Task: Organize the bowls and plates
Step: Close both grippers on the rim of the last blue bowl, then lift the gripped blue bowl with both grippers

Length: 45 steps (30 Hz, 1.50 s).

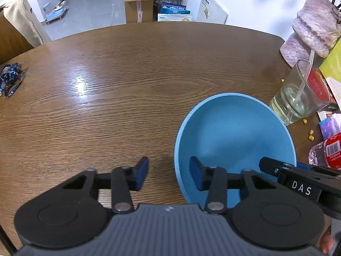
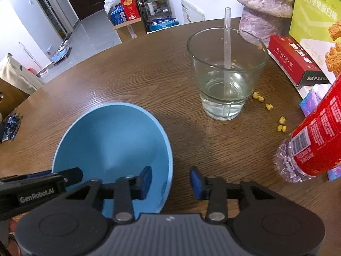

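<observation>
A blue bowl (image 1: pixel 234 140) sits upright on the brown wooden worktop (image 1: pixel 127 81), toward its right side. The left hand-held gripper (image 1: pixel 169 173) straddles the bowl's left rim, one blue pad inside and one outside on the wood; a clear gap shows between the outer pad and the wall, so the pads stand apart and are not pressing. The right hand-held gripper (image 2: pixel 171 182) straddles the right rim the same way, its pads also apart, with a gap beside the rim. Both point steeply down. To the bowl's left the worktop is open up to its curved far edge, save for a blue lanyard (image 1: pixel 10 79) near the left edge. To the right it is crowded: a glass with a straw (image 2: pixel 226 70) stands near the bowl, yellow crumbs (image 2: pixel 281 124) lie beyond, then a red-labelled bottle (image 2: pixel 315 140) and boxes (image 2: pixel 294 59)
</observation>
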Motion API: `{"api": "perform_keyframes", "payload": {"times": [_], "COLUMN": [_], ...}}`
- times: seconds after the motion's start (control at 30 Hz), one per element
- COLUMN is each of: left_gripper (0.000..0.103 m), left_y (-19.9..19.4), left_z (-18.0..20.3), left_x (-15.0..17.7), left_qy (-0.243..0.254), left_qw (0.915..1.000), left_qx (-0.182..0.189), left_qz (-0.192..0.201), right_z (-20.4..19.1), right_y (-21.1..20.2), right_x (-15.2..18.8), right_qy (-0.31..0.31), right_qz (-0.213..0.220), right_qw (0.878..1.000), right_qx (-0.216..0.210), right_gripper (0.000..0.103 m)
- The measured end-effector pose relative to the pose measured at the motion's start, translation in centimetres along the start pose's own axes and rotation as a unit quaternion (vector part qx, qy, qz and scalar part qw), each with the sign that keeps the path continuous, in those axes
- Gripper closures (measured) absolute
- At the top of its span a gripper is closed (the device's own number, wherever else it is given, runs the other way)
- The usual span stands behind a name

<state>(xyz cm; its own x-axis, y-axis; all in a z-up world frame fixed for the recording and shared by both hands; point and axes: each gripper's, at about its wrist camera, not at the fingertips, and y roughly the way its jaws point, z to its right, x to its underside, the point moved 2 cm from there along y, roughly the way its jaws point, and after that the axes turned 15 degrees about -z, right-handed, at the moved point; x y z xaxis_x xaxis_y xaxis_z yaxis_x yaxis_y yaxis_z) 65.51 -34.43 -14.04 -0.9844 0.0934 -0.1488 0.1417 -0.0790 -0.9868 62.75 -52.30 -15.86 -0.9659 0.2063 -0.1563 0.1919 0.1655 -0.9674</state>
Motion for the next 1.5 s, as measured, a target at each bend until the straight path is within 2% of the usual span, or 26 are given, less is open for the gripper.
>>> {"api": "perform_keyframes", "payload": {"times": [0.03,0.1,0.27,0.3,0.37,1.03,1.5], "left_gripper": [0.069,0.081,0.088,0.092,0.092,0.093,0.093], "left_y": [0.0,0.1,-0.1,-0.1,-0.2,-2.7,-6.9], "left_z": [0.0,0.0,0.1,0.1,0.0,-0.5,-3.3], "left_x": [0.0,-0.1,0.0,0.1,0.1,1.1,3.6], "left_qy": [0.001,0.003,0.006,0.006,0.005,0.006,-0.013], "left_qw": [1.0,1.0,0.9999,0.9999,0.9999,0.9992,0.9976], "left_qx": [0.001,0.005,0.009,0.013,0.014,0.024,0.024], "left_qz": [0.0,0.0,0.002,0.002,0.003,0.03,0.064], "right_z": [0.0,-0.1,-0.2,-0.2,-0.2,-1.1,-4.7], "right_y": [0.1,0.2,0.3,0.3,0.3,-1.5,-5.2], "right_x": [0.0,-0.1,-0.1,-0.1,0.0,1.0,2.7], "right_qy": [-0.001,0.001,0.004,0.005,0.009,0.006,-0.022], "right_qz": [-0.001,0.0,-0.001,-0.001,-0.001,0.019,0.048], "right_qw": [1.0,1.0,1.0,1.0,1.0,1.0,0.998], "right_qx": [0.0,-0.003,-0.012,-0.014,-0.024,-0.019,-0.02], "right_gripper": [0.074,0.084,0.092,0.094,0.095,0.095,0.095]}}
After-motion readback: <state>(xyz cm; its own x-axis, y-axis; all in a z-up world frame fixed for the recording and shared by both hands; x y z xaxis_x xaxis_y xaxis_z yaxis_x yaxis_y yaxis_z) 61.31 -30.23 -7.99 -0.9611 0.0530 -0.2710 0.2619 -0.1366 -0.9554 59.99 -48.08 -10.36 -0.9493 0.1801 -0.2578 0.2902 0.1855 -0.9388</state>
